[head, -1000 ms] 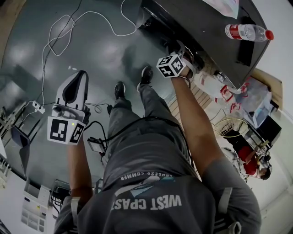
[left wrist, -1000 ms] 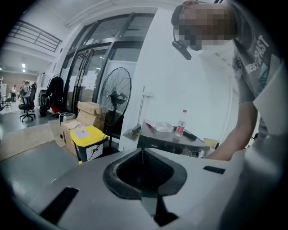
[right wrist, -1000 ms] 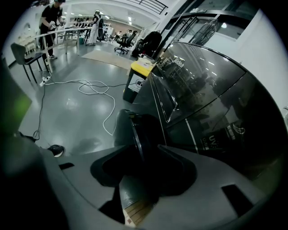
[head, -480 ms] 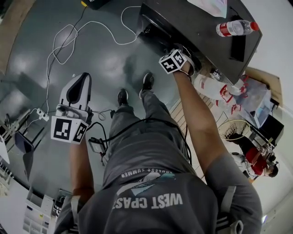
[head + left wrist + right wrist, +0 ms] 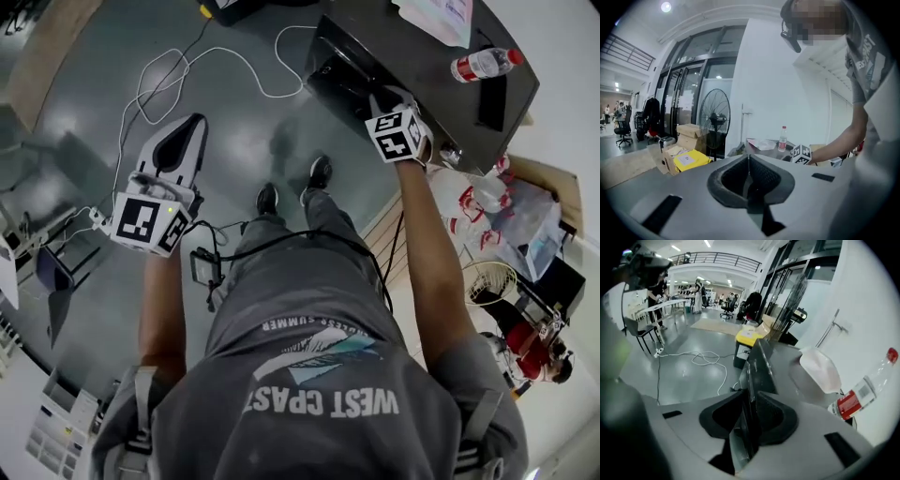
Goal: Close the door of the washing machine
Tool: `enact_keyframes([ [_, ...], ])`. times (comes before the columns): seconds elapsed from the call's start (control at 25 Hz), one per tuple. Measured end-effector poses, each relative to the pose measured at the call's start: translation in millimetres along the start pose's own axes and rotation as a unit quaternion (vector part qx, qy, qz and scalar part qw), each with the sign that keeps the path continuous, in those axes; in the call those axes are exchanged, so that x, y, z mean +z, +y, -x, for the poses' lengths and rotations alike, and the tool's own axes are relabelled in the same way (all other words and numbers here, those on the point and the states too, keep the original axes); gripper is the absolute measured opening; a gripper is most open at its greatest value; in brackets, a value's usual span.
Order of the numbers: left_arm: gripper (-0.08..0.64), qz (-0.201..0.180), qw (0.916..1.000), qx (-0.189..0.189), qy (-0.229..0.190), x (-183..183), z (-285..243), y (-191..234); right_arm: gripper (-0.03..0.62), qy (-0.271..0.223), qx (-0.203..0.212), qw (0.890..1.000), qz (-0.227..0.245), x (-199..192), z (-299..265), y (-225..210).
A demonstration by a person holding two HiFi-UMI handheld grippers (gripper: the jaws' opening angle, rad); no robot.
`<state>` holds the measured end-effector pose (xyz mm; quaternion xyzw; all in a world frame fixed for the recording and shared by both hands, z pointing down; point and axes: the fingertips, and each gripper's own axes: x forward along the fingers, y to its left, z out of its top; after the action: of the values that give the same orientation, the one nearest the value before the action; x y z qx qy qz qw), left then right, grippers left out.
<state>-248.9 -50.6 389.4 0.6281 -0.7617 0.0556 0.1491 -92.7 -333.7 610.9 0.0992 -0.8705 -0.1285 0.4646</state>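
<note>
The washing machine (image 5: 412,56) is a dark cabinet at the upper right, its front face (image 5: 333,70) turned toward the floor cables. I cannot make out how the door stands. My right gripper (image 5: 392,97) hangs over the machine's front top edge, pointing steeply down. In the right gripper view its jaws (image 5: 749,399) are closing. The machine's dark front edge (image 5: 758,364) shows in the narrow gap between them, and no pad visibly presses on it. My left gripper (image 5: 190,127) hovers over the floor at the left. In the left gripper view (image 5: 749,159) it is shut and empty.
On the machine's top lie a red-labelled water bottle (image 5: 483,64), papers (image 5: 436,14) and a flat dark object (image 5: 495,98). A white cable (image 5: 187,66) loops over the grey floor. The person's feet (image 5: 267,197) stand before the machine. A standing fan (image 5: 715,117) and cardboard boxes (image 5: 686,157) are nearby.
Both grippers have risen. The right one has lifted from beside the machine's front up to its top edge. The left one has come up and forward over the floor.
</note>
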Motion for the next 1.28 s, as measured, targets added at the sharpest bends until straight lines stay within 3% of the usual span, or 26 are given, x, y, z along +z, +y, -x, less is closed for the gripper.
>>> enact_keyframes([
  [0.16,0.025,-0.019,0.9997,-0.009,-0.014,14,6,3,0.089,-0.067,0.000,0.997,-0.038,40,55,-6],
  [0.36,0.025,-0.045,0.9983,-0.024,-0.029,30,21,5,0.072,-0.153,-0.002,0.983,-0.097,82,129,-12],
  [0.56,0.025,-0.060,0.9967,-0.033,-0.044,44,32,6,0.051,-0.243,0.010,0.956,-0.161,124,213,-15],
  [0.8,0.025,-0.071,0.9946,-0.048,-0.059,54,46,5,0.029,-0.341,0.024,0.914,-0.218,159,310,-9],
  [1.0,0.025,-0.074,0.9924,-0.065,-0.074,63,55,2,0.028,-0.381,0.006,0.899,-0.218,168,369,4],
  [1.28,0.025,-0.060,0.9925,-0.071,-0.079,62,60,-13,0.028,-0.392,-0.024,0.892,-0.222,151,407,4],
])
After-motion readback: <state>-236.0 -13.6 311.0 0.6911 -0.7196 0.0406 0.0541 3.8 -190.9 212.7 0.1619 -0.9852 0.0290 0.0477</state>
